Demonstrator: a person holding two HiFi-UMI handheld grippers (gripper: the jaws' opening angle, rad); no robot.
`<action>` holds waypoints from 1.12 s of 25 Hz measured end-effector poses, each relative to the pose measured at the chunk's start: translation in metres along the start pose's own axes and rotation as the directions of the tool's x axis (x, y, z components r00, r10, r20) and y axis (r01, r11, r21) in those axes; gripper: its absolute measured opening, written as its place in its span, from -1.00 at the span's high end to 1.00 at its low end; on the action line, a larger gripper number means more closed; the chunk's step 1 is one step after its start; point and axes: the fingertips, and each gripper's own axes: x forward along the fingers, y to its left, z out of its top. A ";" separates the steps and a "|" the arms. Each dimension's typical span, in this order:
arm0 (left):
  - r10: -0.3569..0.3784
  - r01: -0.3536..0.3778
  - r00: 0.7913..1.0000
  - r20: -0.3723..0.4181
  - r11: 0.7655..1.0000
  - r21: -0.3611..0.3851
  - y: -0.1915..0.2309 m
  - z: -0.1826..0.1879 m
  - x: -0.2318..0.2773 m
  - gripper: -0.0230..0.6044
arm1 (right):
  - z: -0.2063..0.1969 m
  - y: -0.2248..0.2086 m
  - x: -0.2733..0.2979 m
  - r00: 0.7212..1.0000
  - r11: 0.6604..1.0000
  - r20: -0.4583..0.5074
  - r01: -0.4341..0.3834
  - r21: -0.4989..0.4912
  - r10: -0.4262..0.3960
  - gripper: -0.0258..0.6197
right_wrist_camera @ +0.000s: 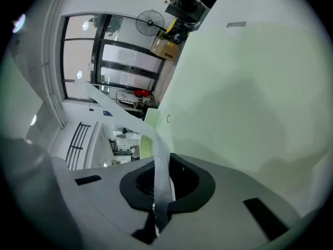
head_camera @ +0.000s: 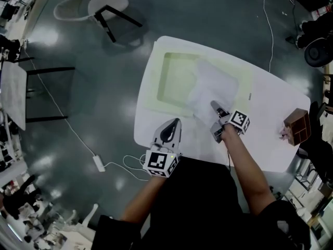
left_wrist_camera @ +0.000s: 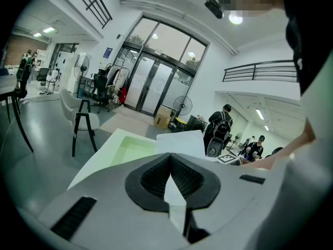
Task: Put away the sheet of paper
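Currently the right gripper (head_camera: 214, 105) reaches out over the white table (head_camera: 276, 113) with its jaws pressed together on the near edge of the sheet of paper (head_camera: 213, 85). In the right gripper view the sheet (right_wrist_camera: 156, 139) runs edge-on as a thin white strip between the black pads (right_wrist_camera: 179, 184) and curls up and away to the left. The pale green tray (right_wrist_camera: 250, 87) fills most of the space to the right of it. From the head view the sheet spreads over the right half of the tray (head_camera: 162, 77), which lies flat on the far part of the table. Whether the far edge of the paper touches the tray bottom cannot be told. The left gripper (head_camera: 175, 122) is nearer the person, above the table's near edge and just beside the tray's near rim, well apart from the paper. In its own view the left gripper's (left_wrist_camera: 170, 156) jaws meet at the tips with nothing between them. Beyond them the sheet (left_wrist_camera: 179, 142) stands raised above the tray (left_wrist_camera: 130, 150). A small brown box (head_camera: 297, 126) sits at the right end of the table. A white chair (head_camera: 106, 1) stands on the dark floor beyond the table, and a white cable (head_camera: 78, 134) trails across the floor to the left.
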 end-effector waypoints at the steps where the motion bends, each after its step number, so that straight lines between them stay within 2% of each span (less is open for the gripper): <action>1: 0.000 0.000 1.000 -0.002 1.000 -0.001 0.001 0.000 0.001 0.92 | -0.001 -0.001 0.001 1.000 1.000 -0.003 0.001 0.022 -0.001 0.92; 4: -0.002 0.002 1.000 -0.004 1.000 -0.006 0.002 0.000 0.004 0.92 | -0.001 -0.006 0.004 1.000 0.998 -0.014 0.011 0.057 -0.010 0.92; 11: -0.001 0.001 1.000 -0.013 1.000 -0.012 0.000 0.000 0.009 0.92 | -0.002 -0.011 0.008 0.998 0.999 -0.061 0.036 0.033 -0.034 0.92; 16: 0.000 -0.001 1.000 -0.006 1.000 -0.017 -0.001 0.000 0.012 0.92 | 0.001 -0.006 0.014 0.992 0.995 -0.110 0.046 -0.094 -0.056 0.92; 28: 0.031 -0.031 1.000 0.001 0.998 -0.047 0.009 -0.002 0.004 0.92 | -0.010 0.015 0.042 0.973 0.968 -0.214 0.028 -0.250 -0.083 0.92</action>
